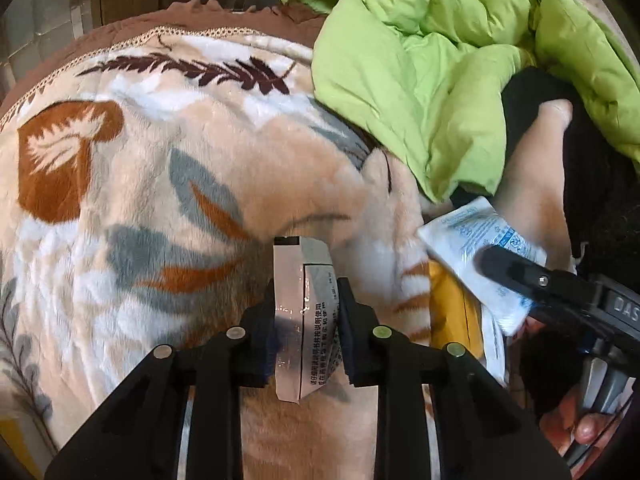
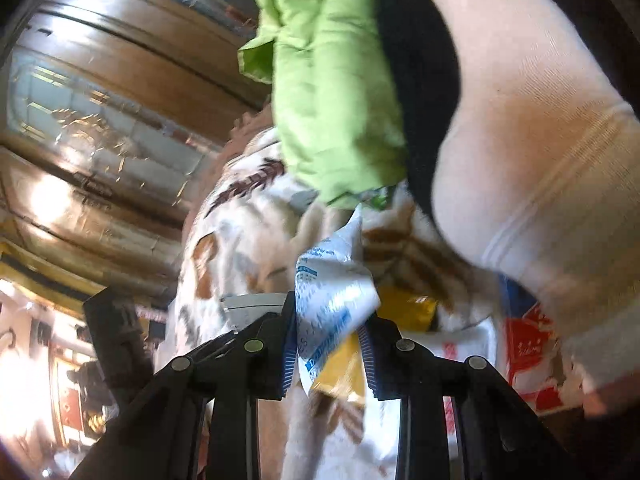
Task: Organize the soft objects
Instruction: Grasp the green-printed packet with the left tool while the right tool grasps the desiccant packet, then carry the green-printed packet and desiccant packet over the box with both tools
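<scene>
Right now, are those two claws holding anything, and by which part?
Yes. The left gripper pinches a silver foil sachet across its middle; the right gripper clamps a white-and-blue packet near its lower end.

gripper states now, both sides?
Left gripper: shut on silver packet.
Right gripper: shut on white-blue packet.

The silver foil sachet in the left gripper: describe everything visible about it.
The silver foil sachet is a flat, crinkled packet of shiny metallic film with black printed text down one face and a dark band at its far end. It stands on edge, clamped between the black pads of the left gripper, both ends sticking out beyond them. It hangs above the plush leaf-patterned blanket; contact with the blanket cannot be told.
</scene>
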A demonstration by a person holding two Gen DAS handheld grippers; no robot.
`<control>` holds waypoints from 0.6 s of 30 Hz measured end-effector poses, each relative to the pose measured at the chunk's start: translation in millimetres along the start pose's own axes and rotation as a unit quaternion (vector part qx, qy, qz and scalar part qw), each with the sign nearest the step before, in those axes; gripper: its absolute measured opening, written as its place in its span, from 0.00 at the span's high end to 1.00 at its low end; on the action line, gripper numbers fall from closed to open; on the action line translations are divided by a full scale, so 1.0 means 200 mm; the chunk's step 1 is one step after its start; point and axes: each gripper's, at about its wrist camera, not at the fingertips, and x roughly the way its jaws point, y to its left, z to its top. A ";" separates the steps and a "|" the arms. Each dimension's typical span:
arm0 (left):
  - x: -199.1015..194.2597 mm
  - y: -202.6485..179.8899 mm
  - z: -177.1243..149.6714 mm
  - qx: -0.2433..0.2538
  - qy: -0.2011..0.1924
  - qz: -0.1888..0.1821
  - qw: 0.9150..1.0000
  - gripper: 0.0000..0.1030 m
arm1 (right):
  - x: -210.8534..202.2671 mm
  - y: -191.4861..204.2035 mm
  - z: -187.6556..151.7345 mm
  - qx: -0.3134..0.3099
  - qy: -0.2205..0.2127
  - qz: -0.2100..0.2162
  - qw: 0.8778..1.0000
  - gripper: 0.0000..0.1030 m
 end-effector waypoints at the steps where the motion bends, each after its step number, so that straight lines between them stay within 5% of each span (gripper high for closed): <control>1: -0.01 0.00 -0.01 -0.003 0.001 -0.003 1.000 0.82 | -0.04 0.00 -0.01 -0.004 0.002 0.007 1.000 0.73; 9: -0.25 0.11 -0.22 -0.054 -0.013 -0.034 0.998 0.82 | -0.10 0.18 -0.10 -0.053 0.015 0.037 0.998 0.72; 13: -0.34 0.17 -0.32 -0.075 -0.021 -0.035 0.996 0.82 | -0.09 0.20 -0.16 -0.071 0.037 0.007 0.997 0.67; 14: -0.35 0.19 -0.35 -0.084 -0.020 -0.037 0.996 0.82 | -0.10 0.19 -0.17 -0.070 0.031 0.001 0.997 0.53; 15: -0.36 0.21 -0.36 -0.090 -0.020 -0.042 0.995 0.82 | -0.10 0.18 -0.17 -0.069 0.025 0.000 0.997 0.26; 16: -0.35 0.21 -0.37 -0.095 -0.021 -0.046 0.994 0.82 | -0.06 0.16 -0.17 -0.061 0.033 -0.002 0.998 0.16; 18: -0.37 0.21 -0.40 -0.101 -0.022 -0.053 0.993 0.82 | -0.01 0.14 -0.19 -0.056 0.047 -0.013 0.997 0.14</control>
